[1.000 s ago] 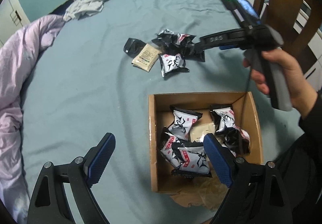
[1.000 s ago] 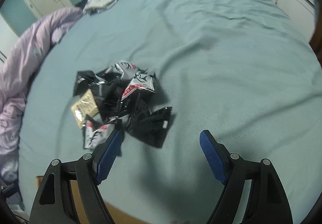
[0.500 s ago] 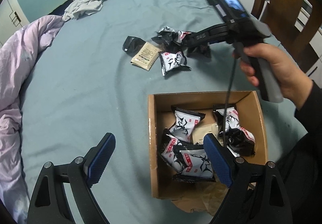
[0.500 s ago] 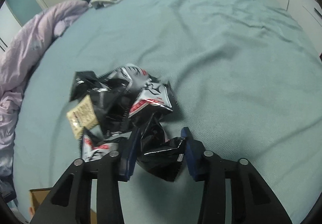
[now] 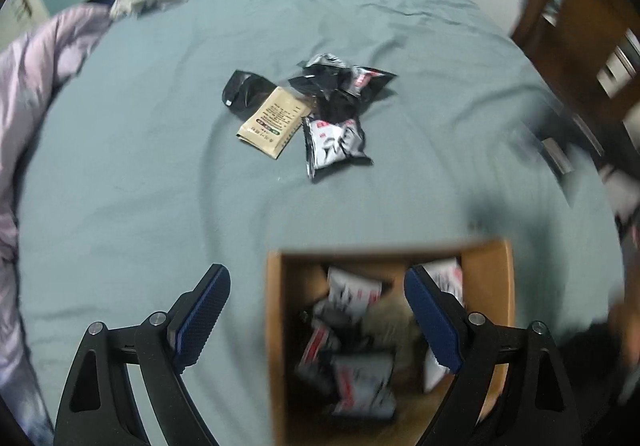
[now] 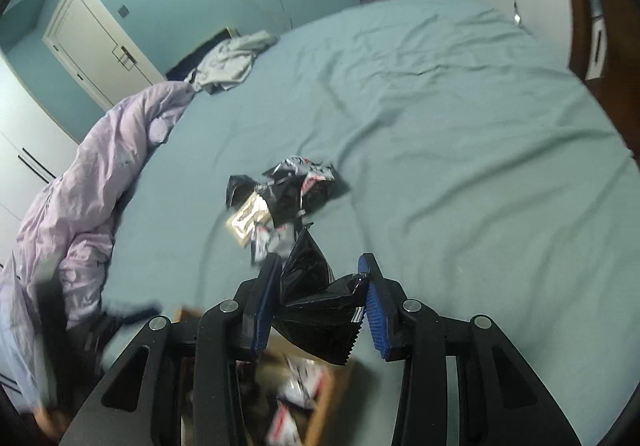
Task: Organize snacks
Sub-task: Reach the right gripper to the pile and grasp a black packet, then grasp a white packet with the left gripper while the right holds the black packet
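My right gripper (image 6: 320, 300) is shut on a black snack packet (image 6: 320, 306), lifted clear of the bed and held above the cardboard box (image 6: 320, 410). Behind it a small pile of black-and-white snack packets (image 6: 296, 189) lies on the teal sheet. In the left wrist view the same pile of snack packets (image 5: 336, 113) includes a tan sachet (image 5: 274, 121) and a black pouch (image 5: 244, 93). My left gripper (image 5: 316, 322) stands open over the left edge of the cardboard box (image 5: 274, 326), which holds several packets; nothing is between its fingers.
A lilac duvet (image 6: 88, 197) is bunched along the left side of the bed, with a grey garment (image 6: 228, 61) at the far corner. A wooden chair (image 5: 580, 29) stands at the right. A person's hand (image 5: 628, 330) shows blurred at the right edge.
The right gripper closed on the black packet in the pile and lifted it back over the box. The left gripper shifted, so the box now sits lower in its view.
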The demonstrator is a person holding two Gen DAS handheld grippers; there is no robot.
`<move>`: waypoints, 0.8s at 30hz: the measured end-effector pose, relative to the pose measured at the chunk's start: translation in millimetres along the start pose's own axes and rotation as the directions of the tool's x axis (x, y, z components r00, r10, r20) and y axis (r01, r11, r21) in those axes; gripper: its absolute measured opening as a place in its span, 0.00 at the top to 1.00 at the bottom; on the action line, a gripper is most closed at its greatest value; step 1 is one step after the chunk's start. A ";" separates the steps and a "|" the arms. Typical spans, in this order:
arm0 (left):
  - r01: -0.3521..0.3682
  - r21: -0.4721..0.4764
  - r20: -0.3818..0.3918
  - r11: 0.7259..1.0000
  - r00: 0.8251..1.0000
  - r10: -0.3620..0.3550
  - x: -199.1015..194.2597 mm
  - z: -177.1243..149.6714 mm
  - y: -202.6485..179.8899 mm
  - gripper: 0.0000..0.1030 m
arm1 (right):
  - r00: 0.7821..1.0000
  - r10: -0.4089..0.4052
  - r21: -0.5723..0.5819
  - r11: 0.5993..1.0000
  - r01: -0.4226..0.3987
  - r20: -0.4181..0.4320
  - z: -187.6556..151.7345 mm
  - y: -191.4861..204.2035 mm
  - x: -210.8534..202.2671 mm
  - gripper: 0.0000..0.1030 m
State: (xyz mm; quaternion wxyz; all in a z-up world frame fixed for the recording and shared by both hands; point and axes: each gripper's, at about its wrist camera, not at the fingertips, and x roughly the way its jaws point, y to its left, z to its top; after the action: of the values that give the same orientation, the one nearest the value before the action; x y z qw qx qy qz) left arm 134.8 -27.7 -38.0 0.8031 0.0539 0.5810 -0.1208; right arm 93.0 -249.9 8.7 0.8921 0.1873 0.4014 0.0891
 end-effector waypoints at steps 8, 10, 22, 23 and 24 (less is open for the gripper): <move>-0.085 -0.075 -0.087 0.994 0.993 0.079 62.0 76.6 -5.6 0.12 | 0.992 0.037 -0.020 0.999 -0.035 0.120 -95.5 2.2 -69.5 0.63; -0.115 -0.083 -0.116 0.990 0.988 0.105 76.3 85.7 -6.0 0.12 | 0.985 -0.005 -0.084 0.996 0.020 0.173 -101.8 12.8 -74.5 0.63; -0.135 0.031 -0.076 0.990 0.988 0.137 95.6 75.7 -29.6 0.69 | 0.994 -0.013 0.036 0.999 0.009 0.104 -77.9 -3.8 -41.8 0.63; -0.128 0.029 -0.065 0.991 0.989 0.129 90.3 72.5 -29.9 0.72 | 0.994 -0.017 0.040 0.999 0.013 0.105 -77.5 -3.2 -42.3 0.63; -0.117 0.017 -0.056 0.993 0.991 0.118 80.7 67.5 -28.8 0.73 | 0.995 -0.024 0.041 0.999 0.020 0.102 -77.5 -1.7 -42.2 0.63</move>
State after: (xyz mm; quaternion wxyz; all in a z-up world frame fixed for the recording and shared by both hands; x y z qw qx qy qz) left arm 213.4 -81.4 -91.3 0.7916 0.0969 0.5986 -0.0757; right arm 6.9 -244.2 -10.4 0.9085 0.2051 0.3589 0.0616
